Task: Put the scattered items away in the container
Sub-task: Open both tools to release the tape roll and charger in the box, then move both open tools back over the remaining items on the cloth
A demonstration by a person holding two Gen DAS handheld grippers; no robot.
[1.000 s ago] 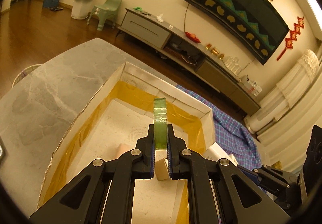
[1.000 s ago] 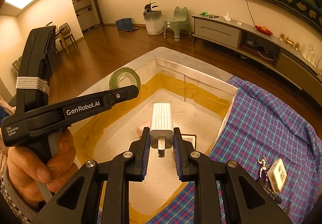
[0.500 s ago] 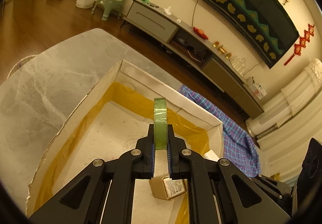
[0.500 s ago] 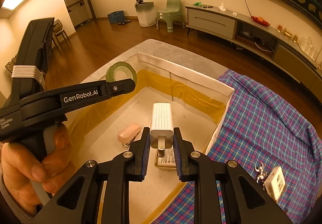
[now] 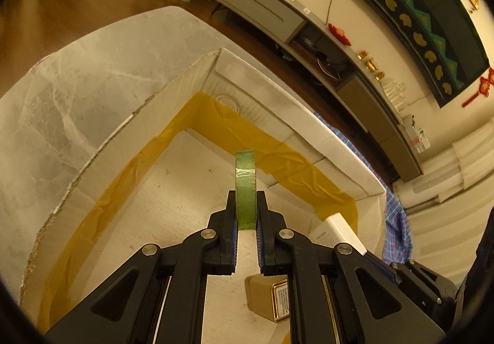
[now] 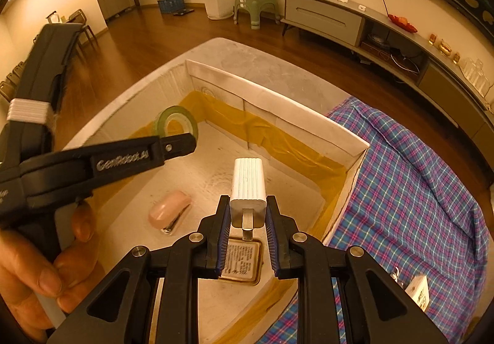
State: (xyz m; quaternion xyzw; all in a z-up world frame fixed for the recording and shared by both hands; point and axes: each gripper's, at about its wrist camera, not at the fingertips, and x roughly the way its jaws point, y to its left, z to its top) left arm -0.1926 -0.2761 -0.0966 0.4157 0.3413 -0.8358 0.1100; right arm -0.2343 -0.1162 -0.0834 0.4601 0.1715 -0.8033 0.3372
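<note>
A white cardboard box [image 5: 296, 115] [image 6: 278, 103] lined with yellow tape stands open on the marble table. My left gripper [image 5: 246, 205] is shut on a green tape roll [image 5: 245, 180] [image 6: 176, 121], held on edge above the box floor. My right gripper [image 6: 247, 208] is shut on a white ribbed charger [image 6: 248, 180], prongs toward the camera, also over the box. On the box floor lie a pink stapler [image 6: 169, 209] and a small labelled tan box [image 6: 242, 260] [image 5: 271, 297]. The charger's white end [image 5: 342, 229] shows in the left wrist view.
A blue plaid cloth [image 6: 416, 189] covers the table right of the box, with a small white item [image 6: 418, 294] near its lower right. A person's hand [image 6: 40, 276] holds the left gripper's handle. Bare marble table [image 5: 77, 103] lies left of the box.
Both grippers have sunk and moved forward over the box with their loads. The box looms larger, and the stapler and tan box come into fuller view below.
</note>
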